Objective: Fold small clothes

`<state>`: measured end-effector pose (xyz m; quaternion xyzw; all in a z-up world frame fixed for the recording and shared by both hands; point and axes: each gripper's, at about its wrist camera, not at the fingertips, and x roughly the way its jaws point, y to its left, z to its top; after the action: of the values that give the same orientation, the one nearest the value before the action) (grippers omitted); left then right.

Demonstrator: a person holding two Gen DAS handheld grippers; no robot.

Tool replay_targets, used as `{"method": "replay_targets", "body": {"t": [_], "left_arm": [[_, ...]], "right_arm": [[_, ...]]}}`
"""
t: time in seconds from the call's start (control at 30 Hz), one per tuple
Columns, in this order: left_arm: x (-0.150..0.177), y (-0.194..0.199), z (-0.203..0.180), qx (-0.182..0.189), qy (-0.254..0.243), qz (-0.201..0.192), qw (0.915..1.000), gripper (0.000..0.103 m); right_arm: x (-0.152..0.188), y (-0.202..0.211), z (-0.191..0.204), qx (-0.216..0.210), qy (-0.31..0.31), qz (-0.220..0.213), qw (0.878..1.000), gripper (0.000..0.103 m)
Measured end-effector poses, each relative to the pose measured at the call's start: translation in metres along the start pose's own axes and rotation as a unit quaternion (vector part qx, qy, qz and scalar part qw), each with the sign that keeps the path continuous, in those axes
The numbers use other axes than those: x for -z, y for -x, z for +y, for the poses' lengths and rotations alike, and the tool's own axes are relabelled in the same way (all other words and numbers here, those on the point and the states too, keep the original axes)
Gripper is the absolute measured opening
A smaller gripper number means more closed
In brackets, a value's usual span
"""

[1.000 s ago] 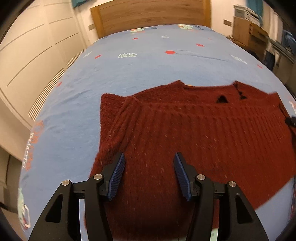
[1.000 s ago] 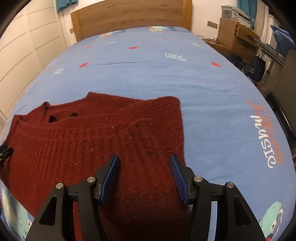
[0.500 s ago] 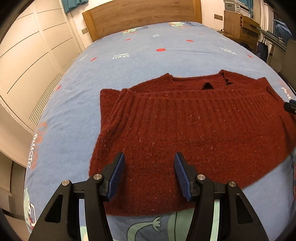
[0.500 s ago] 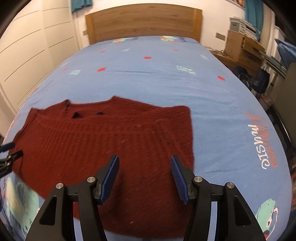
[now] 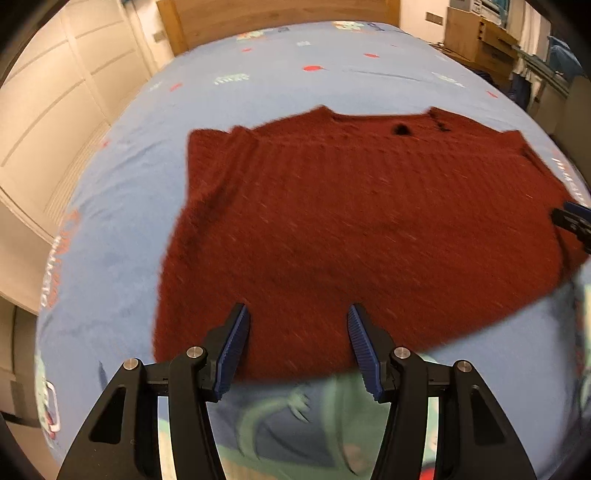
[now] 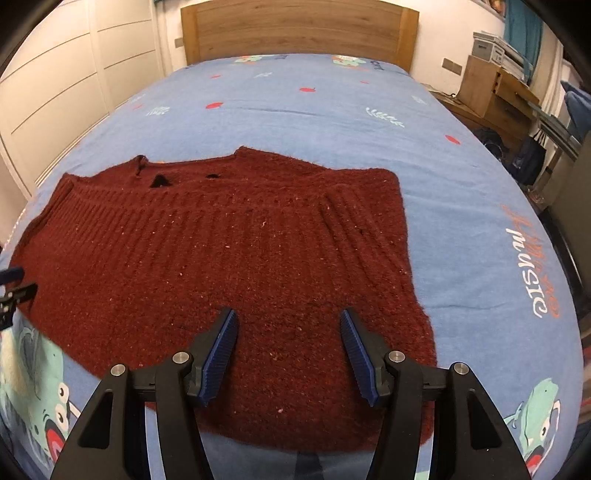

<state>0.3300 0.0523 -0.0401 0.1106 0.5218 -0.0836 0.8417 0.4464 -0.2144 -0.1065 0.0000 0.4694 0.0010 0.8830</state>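
A dark red knitted sweater (image 6: pixel 229 254) lay spread flat on the blue printed bedsheet (image 6: pixel 332 122), ribbed band toward the wooden headboard (image 6: pixel 299 33). The left gripper (image 5: pixel 297 345) hovered over the sweater's near edge — fingers spread apart, holding nothing. The right gripper (image 6: pixel 288 349) stood likewise above the sweater's near right portion, fingers parted and empty. The left wrist view was motion-blurred — fine detail could not be read.
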Motion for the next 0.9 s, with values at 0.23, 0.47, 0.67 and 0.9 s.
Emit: {"method": "replay_targets", "body": {"t": [0.23, 0.47, 0.67, 0.9], "left_arm": [[0.037, 0.027, -0.044, 0.106, -0.040, 0.060, 0.9917, 0.050], [0.078, 0.045, -0.094, 0.159, -0.097, 0.107, 0.9767, 0.050], [0.101, 0.056, -0.123, 0.178, -0.126, 0.120, 0.9686, 0.050], [0.121, 0.061, -0.151, 0.197, -0.141, 0.136, 0.9607, 0.050]], "right_arm": [[0.011, 0.013, 0.001, -0.013, -0.008, 0.004, 1.000, 0.060], [0.023, 0.034, 0.002, -0.023, -0.019, 0.004, 1.000, 0.060], [0.044, 0.047, -0.011, -0.027, -0.050, 0.018, 0.998, 0.060], [0.075, 0.051, -0.037, -0.029, -0.112, 0.040, 0.993, 0.060]]}}
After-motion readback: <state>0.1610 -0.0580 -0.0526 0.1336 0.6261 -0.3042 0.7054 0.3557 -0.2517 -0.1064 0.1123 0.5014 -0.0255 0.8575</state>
